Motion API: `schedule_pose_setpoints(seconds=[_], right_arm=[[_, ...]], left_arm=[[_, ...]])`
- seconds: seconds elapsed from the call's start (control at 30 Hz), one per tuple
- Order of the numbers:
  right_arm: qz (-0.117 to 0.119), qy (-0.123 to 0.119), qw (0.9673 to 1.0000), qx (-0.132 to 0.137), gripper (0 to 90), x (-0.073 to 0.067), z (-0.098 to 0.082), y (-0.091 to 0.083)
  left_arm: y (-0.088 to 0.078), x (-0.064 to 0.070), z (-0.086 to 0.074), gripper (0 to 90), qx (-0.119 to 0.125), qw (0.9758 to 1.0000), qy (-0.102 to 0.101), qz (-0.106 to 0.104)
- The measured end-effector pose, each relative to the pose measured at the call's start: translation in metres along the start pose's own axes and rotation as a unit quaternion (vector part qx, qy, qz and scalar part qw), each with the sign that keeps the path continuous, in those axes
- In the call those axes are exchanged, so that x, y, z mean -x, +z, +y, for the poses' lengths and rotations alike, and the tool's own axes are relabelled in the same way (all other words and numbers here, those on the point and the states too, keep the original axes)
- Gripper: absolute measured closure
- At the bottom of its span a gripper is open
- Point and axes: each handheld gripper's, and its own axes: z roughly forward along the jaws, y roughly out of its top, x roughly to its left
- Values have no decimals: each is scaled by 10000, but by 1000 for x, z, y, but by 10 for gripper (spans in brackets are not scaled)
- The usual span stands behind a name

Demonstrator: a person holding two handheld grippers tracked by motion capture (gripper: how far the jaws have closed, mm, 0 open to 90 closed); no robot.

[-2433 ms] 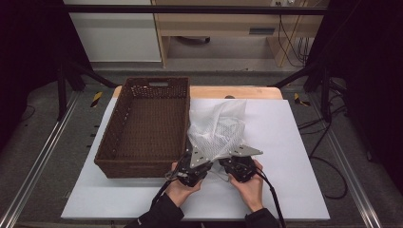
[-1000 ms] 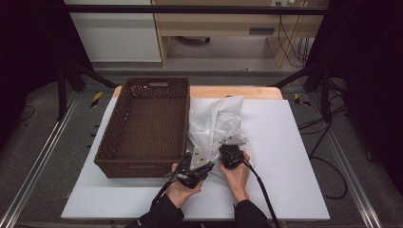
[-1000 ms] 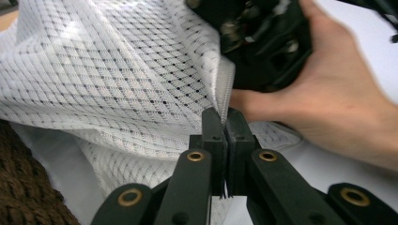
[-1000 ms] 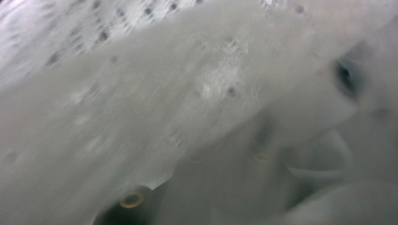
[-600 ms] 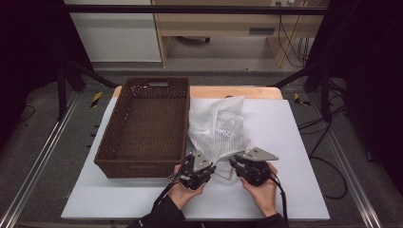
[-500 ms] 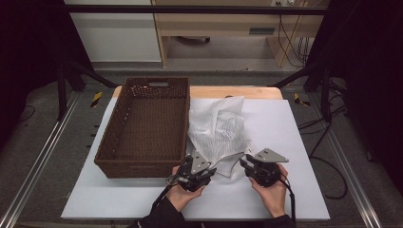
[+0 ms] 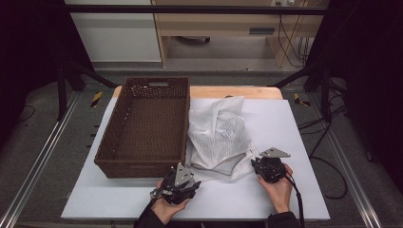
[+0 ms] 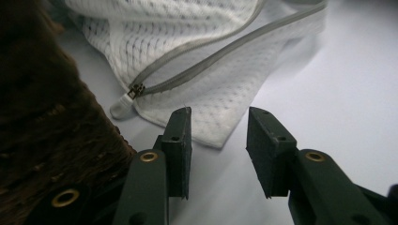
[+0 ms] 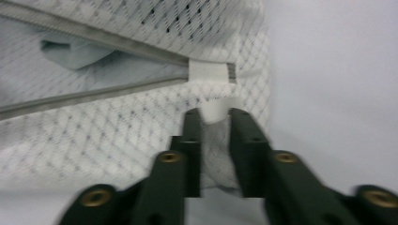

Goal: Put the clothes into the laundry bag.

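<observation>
— Where do the claws stand?

— The right gripper (image 9: 214, 115), low centre of its own view, has just been closing and now pinches a fold of the white mesh bag (image 7: 219, 137). The left gripper (image 8: 218, 126) has just been opening — nothing between its jaws, the bag's corner just beyond.

— And the bag?

— Mid-frame on the white table (image 7: 294, 123), just right of the wicker basket (image 7: 145, 128). Its zipper (image 8: 137, 90) looks drawn wide open, the basket empty — I'd judge the bag still has to go in.

the left gripper (image 7: 177, 181) sits low beside the basket (image 7: 142, 128), jaws just parted, nothing between them. the right gripper (image 7: 266, 164), well apart from it, has just closed on mesh cloth (image 9: 213, 140).
</observation>
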Motion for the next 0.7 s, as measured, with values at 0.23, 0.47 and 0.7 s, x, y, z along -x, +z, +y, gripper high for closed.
schedule_pose_setpoints(seconds=[0.23, 0.47, 0.7], right_arm=[[-88, -96, 9998, -164, 900, -3, -4, -14], [47, -6, 9999, 139, 680, 7, -9, -26], [-38, -20, 10000, 68, 689, 8, -12, -12]], left_arm=[[10, 0, -3, 606, 39, 9998, 82, 153], [12, 4, 1, 768, -46, 9997, 113, 220], [11, 0, 3, 893, -107, 9998, 43, 141]])
